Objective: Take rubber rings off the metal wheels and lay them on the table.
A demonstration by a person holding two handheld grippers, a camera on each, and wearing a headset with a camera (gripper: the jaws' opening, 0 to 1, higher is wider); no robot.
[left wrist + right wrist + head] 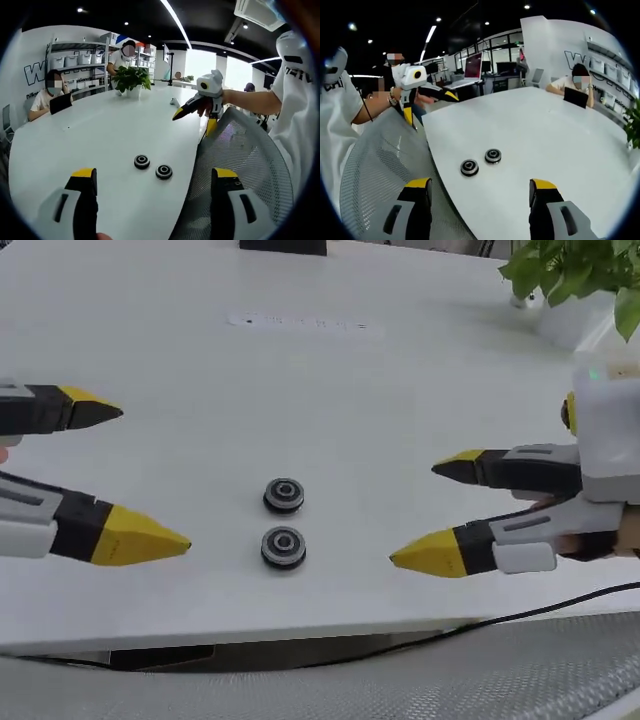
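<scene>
Jaws of left gripper [154,476] and right gripper [412,513] gape, empty. Pin the near round metal wheel [284,544]; peel its black, maybe tight, rubber ring [266,548].

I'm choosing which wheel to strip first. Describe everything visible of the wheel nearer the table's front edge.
The near wheel is small, round, lying flat on the white table: a black rubber ring seated around a grey metal hub with a dark centre hole. It sits apart from the far wheel; only the table touches it.
</scene>
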